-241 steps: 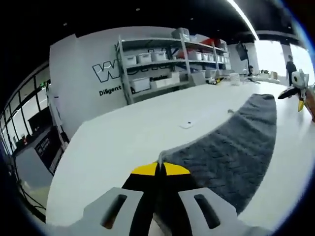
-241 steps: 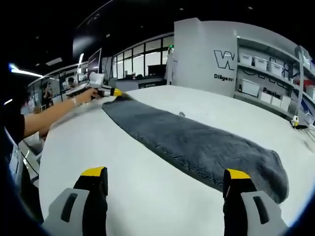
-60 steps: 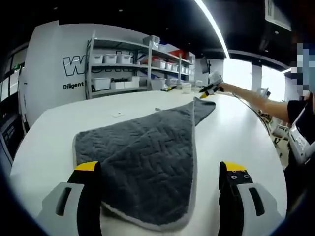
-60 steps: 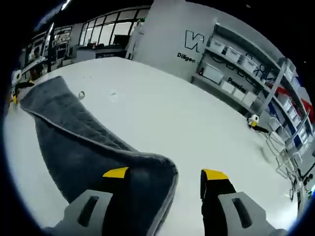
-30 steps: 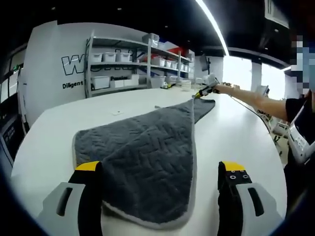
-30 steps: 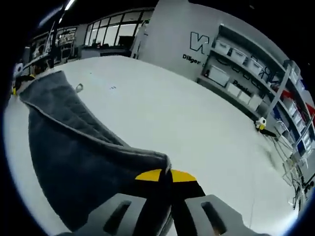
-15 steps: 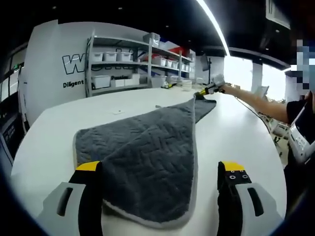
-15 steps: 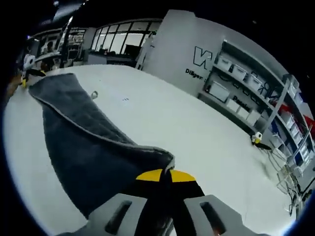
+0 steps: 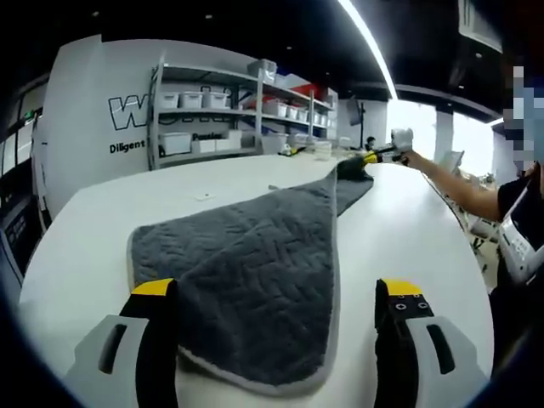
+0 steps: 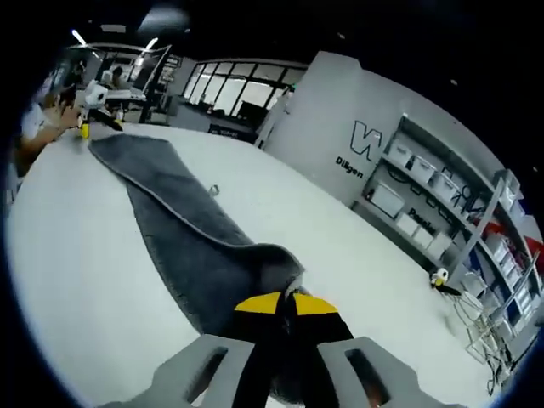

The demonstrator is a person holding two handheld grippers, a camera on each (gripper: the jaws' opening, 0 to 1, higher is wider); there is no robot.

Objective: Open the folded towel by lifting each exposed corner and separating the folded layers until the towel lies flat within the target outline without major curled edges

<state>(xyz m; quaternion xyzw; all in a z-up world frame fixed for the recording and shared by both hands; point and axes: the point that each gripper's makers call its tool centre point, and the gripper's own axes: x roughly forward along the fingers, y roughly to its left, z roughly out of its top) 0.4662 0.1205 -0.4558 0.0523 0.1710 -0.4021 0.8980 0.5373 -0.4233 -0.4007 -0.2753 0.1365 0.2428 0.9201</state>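
Note:
A dark grey quilted towel (image 9: 255,255) lies on the white table (image 9: 93,221), one layer folded over in a long triangle with a pale hem. My left gripper (image 9: 276,293) stands open just above the towel's near end, a jaw on each side of it. At the towel's far end a person's outstretched hand holds my right gripper (image 9: 374,157), shut on the raised far corner. In the right gripper view the right gripper (image 10: 285,303) is shut on that bunched corner, and the towel (image 10: 170,204) runs away to the left gripper (image 10: 89,106) at the upper left.
Metal shelves (image 9: 212,119) with white bins stand against a lettered wall behind the table. A small white tag (image 9: 202,196) lies on the table beyond the towel. A small yellow and white object (image 10: 439,279) sits near the table's far edge. The person's body (image 9: 518,212) is at the right.
The right gripper, shut on the far corner since a second ago, has lifted and carried it away to the right, drawing the towel out. The left gripper has stayed open and still.

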